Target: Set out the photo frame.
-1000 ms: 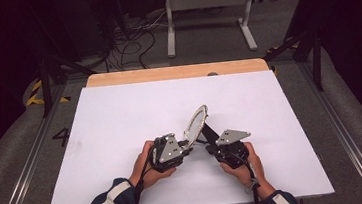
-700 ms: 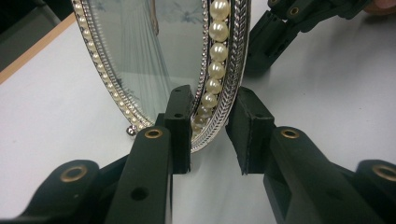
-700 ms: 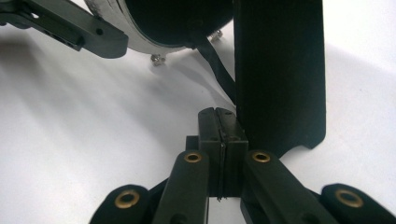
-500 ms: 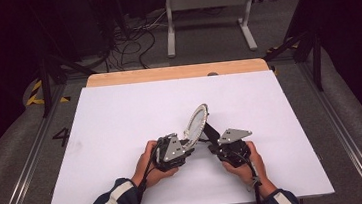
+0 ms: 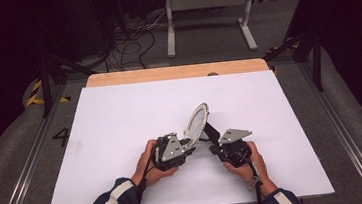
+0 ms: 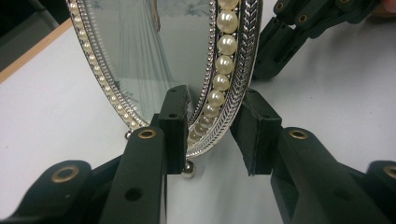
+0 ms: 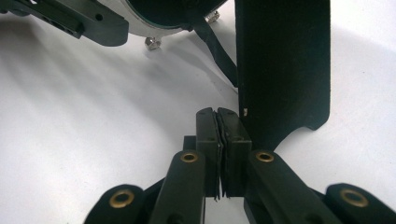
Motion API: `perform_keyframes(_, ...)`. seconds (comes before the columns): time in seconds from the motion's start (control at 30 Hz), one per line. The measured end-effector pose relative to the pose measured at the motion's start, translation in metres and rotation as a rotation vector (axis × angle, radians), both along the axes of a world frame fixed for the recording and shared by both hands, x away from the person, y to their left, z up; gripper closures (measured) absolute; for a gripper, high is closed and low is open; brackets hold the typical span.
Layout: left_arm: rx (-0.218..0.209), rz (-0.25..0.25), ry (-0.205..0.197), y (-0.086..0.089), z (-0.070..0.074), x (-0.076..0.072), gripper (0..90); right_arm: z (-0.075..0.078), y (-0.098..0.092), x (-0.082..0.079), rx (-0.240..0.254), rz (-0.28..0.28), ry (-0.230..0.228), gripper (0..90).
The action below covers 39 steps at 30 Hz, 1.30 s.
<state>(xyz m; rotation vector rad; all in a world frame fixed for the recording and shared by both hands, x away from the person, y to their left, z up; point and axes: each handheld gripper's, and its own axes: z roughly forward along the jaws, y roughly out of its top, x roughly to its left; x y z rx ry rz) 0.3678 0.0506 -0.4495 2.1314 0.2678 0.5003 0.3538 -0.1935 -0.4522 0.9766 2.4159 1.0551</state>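
Observation:
An oval picture frame (image 5: 197, 120) with a silver rim and a ring of pearls stands tilted on the white table (image 5: 120, 118), propped by a black stand (image 5: 211, 130). My left gripper (image 5: 189, 142) straddles the frame's lower rim (image 6: 219, 116). One pad lies against the glass and the other stands a little off the back; the jaws have just been closing and are still open. My right gripper (image 5: 214, 144) is shut, its pads (image 7: 218, 135) pressed together beside the lower corner of the stand (image 7: 280, 70). A black strap (image 7: 219, 51) runs from frame to stand.
A wooden strip (image 5: 176, 72) borders the table's far edge. Beyond it stand a grey metal frame (image 5: 207, 9) and loose cables (image 5: 128, 42) on the floor. White tabletop spreads to the left, right and far side of the hands.

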Motion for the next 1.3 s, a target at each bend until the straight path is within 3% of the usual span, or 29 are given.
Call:
perform_keyframes(0.1, -0.001, -0.005, -0.007, 0.000, 0.000, 0.001, 66.7, 0.000, -0.001, 0.000, -0.003, -0.006, -0.001, 87.9)
perform_keyframes(0.4, 0.054, -0.018, -0.057, -0.002, 0.003, -0.004, 70.9, -0.002, -0.003, 0.001, -0.004, -0.021, -0.003, 89.9)
perform_keyframes(0.77, 0.042, 0.008, -0.032, -0.015, 0.003, -0.013, 69.8, -0.002, -0.010, 0.006, -0.005, -0.055, -0.009, 90.0)
perform_keyframes(1.23, 0.000, -0.019, 0.011, -0.016, 0.002, -0.011, 71.7, -0.006, -0.018, 0.017, -0.005, -0.100, -0.014, 89.8)
perform_keyframes(1.3, 0.007, -0.020, 0.001, -0.014, 0.003, -0.011, 71.5, -0.007, -0.020, 0.018, 0.008, -0.102, -0.013, 89.3)
